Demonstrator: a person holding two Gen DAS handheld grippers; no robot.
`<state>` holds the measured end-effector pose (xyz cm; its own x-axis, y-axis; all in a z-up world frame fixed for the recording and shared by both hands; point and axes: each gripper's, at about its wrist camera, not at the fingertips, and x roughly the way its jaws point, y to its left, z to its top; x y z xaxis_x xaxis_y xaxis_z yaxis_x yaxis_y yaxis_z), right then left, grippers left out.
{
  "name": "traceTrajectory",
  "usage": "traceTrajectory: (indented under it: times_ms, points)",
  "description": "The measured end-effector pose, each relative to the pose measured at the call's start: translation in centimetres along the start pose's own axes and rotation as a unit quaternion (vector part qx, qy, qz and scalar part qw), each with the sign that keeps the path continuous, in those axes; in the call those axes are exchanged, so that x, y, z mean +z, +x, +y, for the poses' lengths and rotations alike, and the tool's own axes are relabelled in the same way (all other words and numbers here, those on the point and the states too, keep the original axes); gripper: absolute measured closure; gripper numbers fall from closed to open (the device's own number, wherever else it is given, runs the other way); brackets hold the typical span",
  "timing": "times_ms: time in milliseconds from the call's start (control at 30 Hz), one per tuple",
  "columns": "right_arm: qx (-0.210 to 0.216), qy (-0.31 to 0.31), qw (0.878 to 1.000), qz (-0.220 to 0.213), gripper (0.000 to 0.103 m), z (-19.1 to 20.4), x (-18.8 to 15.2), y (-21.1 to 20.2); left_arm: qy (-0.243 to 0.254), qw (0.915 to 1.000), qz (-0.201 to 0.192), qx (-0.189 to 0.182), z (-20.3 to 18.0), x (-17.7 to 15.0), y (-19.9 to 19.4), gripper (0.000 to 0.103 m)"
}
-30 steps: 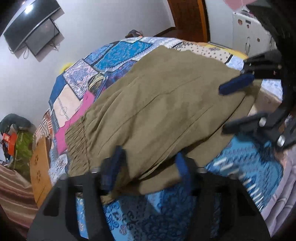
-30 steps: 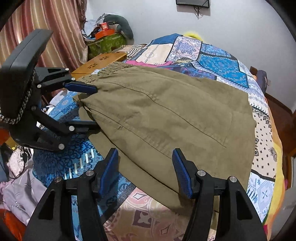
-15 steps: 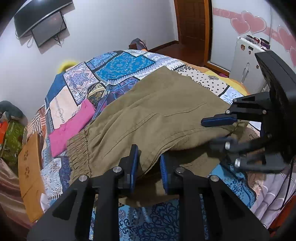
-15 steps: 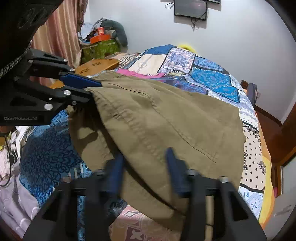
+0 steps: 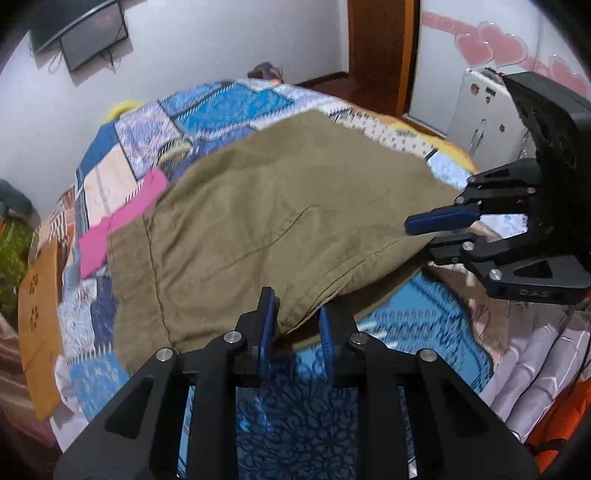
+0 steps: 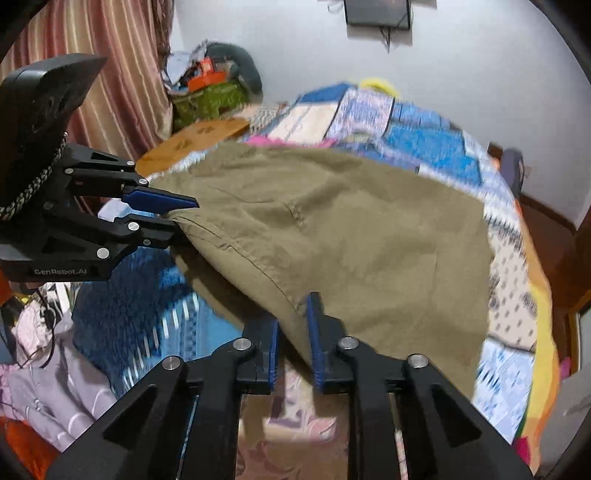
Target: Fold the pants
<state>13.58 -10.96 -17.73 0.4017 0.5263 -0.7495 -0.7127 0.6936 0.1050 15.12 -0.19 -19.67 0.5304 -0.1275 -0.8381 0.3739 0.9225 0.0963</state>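
The pants (image 6: 332, 240) hide the bedspread's (image 6: 424, 140) middle, its far patchwork is motion-blurred, and the wall screen (image 6: 376, 13) is cut off by the top edge.

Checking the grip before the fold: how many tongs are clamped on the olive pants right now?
2. The left tongs pinch the near edge toward the waistband, and the right tongs pinch that edge farther along the olive pants.

A patchwork quilt (image 5: 207, 110) covers the bed. A pink cloth (image 5: 122, 221) lies on it near an orange board (image 5: 37, 325). A TV (image 5: 88, 40) hangs on the white wall; striped curtains (image 6: 122, 74) hang beside a green bag (image 6: 210, 99).
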Motion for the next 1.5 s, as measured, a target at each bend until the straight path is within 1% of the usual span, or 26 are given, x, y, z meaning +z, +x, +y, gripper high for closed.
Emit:
traceTrajectory:
  times_ms: [33, 100, 133, 200, 233, 267, 367, 467, 500, 600, 633, 667, 700, 733, 800, 867, 900, 933, 967, 1033, 1067, 1100, 1167, 1233, 1367, 1500]
  points:
    - [0.002, 0.004, 1.0, 0.005, 0.08, 0.1, -0.1, 0.0, -0.004, 1.0, 0.005, -0.005, 0.1, -0.3, 0.0, 0.078]
    - [0.008, 0.014, 1.0, 0.011, 0.062, -0.1, -0.2, -0.4, -0.013, 0.9997, 0.01, -0.019, 0.6, -0.8, -0.4, 0.072]
    - [0.013, 0.019, 1.0, 0.01, 0.059, -0.1, -0.2, -0.7, -0.02, 0.9994, 0.009, -0.028, 0.9, -1.1, -0.9, 0.067]
    - [0.027, 0.027, 0.999, 0.001, 0.058, -0.2, -0.2, -1.7, -0.037, 0.9985, -0.004, -0.039, 1.8, -1.4, -2.2, 0.062]
    - [0.034, 0.034, 0.999, -0.007, 0.059, -0.4, 0.0, -2.2, -0.044, 0.9982, -0.013, -0.039, 2.1, -1.4, -2.8, 0.062]
    - [0.038, 0.039, 0.998, -0.013, 0.059, -0.5, 0.2, -2.4, -0.055, 0.9976, -0.027, -0.032, 2.7, -1.3, -3.6, 0.062]
    - [0.041, 0.059, 0.997, -0.032, 0.058, -0.9, 1.0, -2.7, -0.092, 0.9947, -0.046, -0.011, 4.3, -0.8, -4.3, 0.059]
    - [0.031, 0.082, 0.996, -0.032, 0.058, -1.4, 1.5, -1.4, -0.13, 0.9909, -0.035, -0.003, 5.9, -0.6, -2.9, 0.058]
    - [0.027, 0.09, 0.995, -0.023, 0.058, -1.7, 1.4, -0.6, -0.139, 0.9899, -0.026, 0.004, 6.3, -0.7, -2.1, 0.058]
    - [0.013, 0.108, 0.994, 0.025, 0.059, -2.6, 0.2, 2.1, -0.149, 0.9876, 0.012, 0.047, 7.0, -2.0, 0.5, 0.058]
    - [0.016, 0.108, 0.994, 0.018, 0.059, -2.8, -0.3, 2.2, -0.153, 0.987, 0.018, 0.046, 7.3, -2.4, 1.0, 0.054]
    - [0.009, 0.105, 0.994, 0.007, 0.059, -2.9, -0.9, 1.8, -0.163, 0.9858, 0.014, 0.037, 7.8, -3.0, 1.2, 0.052]
    - [-0.001, 0.102, 0.995, 0.008, 0.059, -3.1, -1.2, 1.5, -0.17, 0.9847, 0.012, 0.036, 8.2, -3.3, 1.1, 0.046]
    - [-0.012, 0.1, 0.995, 0.008, 0.059, -3.3, -1.4, 1.1, -0.18, 0.9829, 0.013, 0.035, 8.6, -3.6, 1.1, 0.043]
    - [-0.03, 0.104, 0.994, 0.012, 0.059, -4.1, -2.1, 0.4, -0.196, 0.9803, 0.011, 0.023, 9.3, -4.2, 1.0, 0.042]
    - [-0.024, 0.114, 0.993, 0.009, 0.063, -5.2, -2.8, -0.3, -0.202, 0.979, 0.012, 0.024, 9.5, -4.6, 1.0, 0.039]
    - [-0.039, 0.116, 0.993, 0.009, 0.063, -5.5, -3.1, -0.5, -0.203, 0.9788, 0.013, 0.024, 9.5, -4.7, 1.1, 0.038]
    - [-0.085, 0.111, 0.99, 0.018, 0.061, -5.9, -3.4, -0.6, -0.202, 0.979, 0.012, 0.024, 9.3, -4.6, 1.0, 0.038]
    - [-0.096, 0.11, 0.989, 0.018, 0.058, -6.2, -3.8, -0.8, -0.198, 0.9798, 0.011, 0.026, 9.2, -4.6, 0.8, 0.038]
    - [-0.066, 0.156, 0.985, 0.015, 0.055, -8.1, -4.8, -1.1, -0.192, 0.981, 0.012, 0.027, 9.2, -4.4, 0.5, 0.038]
    - [-0.051, 0.179, 0.982, 0.017, 0.054, -8.9, -5.1, -1.1, -0.189, 0.9814, 0.011, 0.028, 9.3, -4.2, 0.2, 0.039]
    - [-0.044, 0.181, 0.982, 0.019, 0.054, -9.2, -5.1, -1.2, -0.187, 0.9818, 0.011, 0.03, 9.5, -3.9, -0.2, 0.039]
    - [-0.045, 0.171, 0.984, 0.027, 0.053, -9.2, -4.5, -1.3, -0.186, 0.9818, 0.002, 0.038, 9.9, -3.2, -1.1, 0.039]
    - [-0.052, 0.16, 0.985, 0.029, 0.051, -9.2, -3.8, -1.6, -0.188, 0.9808, -0.015, 0.048, 10.7, -2.3, -2.3, 0.039]
    - [-0.061, 0.15, 0.987, 0.006, 0.051, -10.3, -1.9, -2.6, -0.194, 0.9784, -0.031, 0.065, 12.9, 0.2, -3.1, 0.039]
    - [-0.066, 0.165, 0.984, -0.017, 0.048, -12.4, 0.3, -2.6, -0.205, 0.9754, -0.032, 0.073, 15.1, 3.0, -1.9, 0.039]
